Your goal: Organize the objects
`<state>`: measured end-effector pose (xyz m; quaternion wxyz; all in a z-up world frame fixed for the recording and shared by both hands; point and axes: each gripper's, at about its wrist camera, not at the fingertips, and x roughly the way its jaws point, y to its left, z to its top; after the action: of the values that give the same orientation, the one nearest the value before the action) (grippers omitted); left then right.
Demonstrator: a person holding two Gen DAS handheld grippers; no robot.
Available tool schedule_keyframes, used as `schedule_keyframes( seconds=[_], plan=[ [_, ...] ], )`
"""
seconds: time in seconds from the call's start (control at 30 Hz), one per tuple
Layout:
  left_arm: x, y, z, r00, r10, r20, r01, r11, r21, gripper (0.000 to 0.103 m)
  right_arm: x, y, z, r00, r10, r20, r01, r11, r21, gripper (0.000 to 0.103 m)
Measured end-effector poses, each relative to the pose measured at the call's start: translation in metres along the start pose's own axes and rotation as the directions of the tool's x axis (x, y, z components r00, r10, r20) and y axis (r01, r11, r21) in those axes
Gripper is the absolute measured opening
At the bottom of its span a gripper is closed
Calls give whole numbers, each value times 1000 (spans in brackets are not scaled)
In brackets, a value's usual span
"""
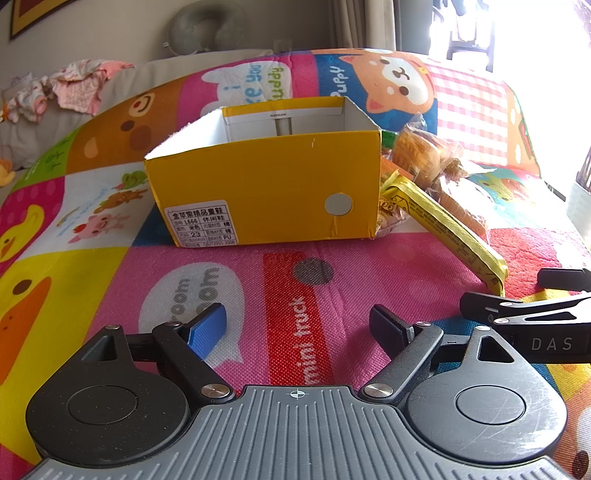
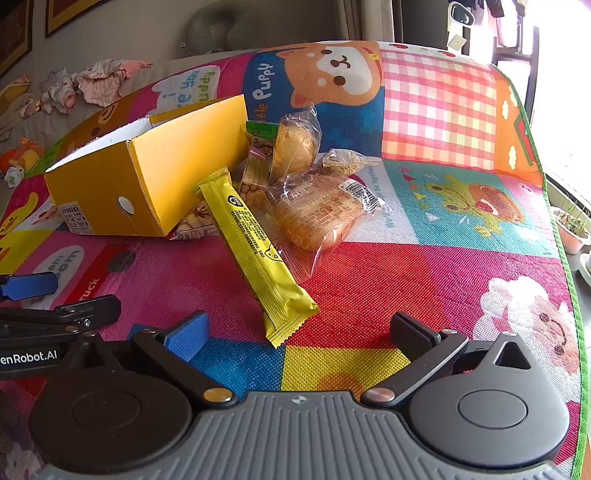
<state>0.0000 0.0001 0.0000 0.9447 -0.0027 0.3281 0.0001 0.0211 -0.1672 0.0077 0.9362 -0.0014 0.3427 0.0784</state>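
An open yellow cardboard box (image 1: 266, 184) (image 2: 147, 181) stands on the colourful play mat (image 1: 332, 295), and what shows of its inside is bare. Right of it lies a heap of snacks: a long yellow wrapped bar (image 2: 255, 251) (image 1: 447, 229), a clear-wrapped bread (image 2: 314, 210), a wrapped bun (image 2: 293, 147), a small bag of grains (image 2: 345, 160) and other packets against the box. My left gripper (image 1: 299, 325) is open over the mat in front of the box. My right gripper (image 2: 299, 332) is open, the near end of the yellow bar lying between its fingertips, untouched.
The mat (image 2: 443, 258) ends at a green border (image 2: 576, 295) on the right, with potted plants (image 2: 572, 229) beyond. Crumpled clothes (image 1: 70, 88) and soft toys (image 2: 22, 158) lie on the grey surface at the back left. A neck pillow (image 1: 207, 29) rests behind.
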Motion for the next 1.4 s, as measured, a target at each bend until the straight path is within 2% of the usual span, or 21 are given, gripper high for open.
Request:
schedule_keyframes(
  seconds=[0.47,0.67,1.4],
  plan=[
    [-3,9,-1,1000,-26,10,26,999,-33,88,0,0,0,1000,1,1,-1,1000,1,103],
    [1,4,0,1000,1,-1,-1,1000,1,89,0,0,0,1000,0,0,0,1000,1,103],
    [1,-1,0,1000,0,0,0,1000,0,89,0,0,0,1000,0,1,0,1000,2,103]
  ],
)
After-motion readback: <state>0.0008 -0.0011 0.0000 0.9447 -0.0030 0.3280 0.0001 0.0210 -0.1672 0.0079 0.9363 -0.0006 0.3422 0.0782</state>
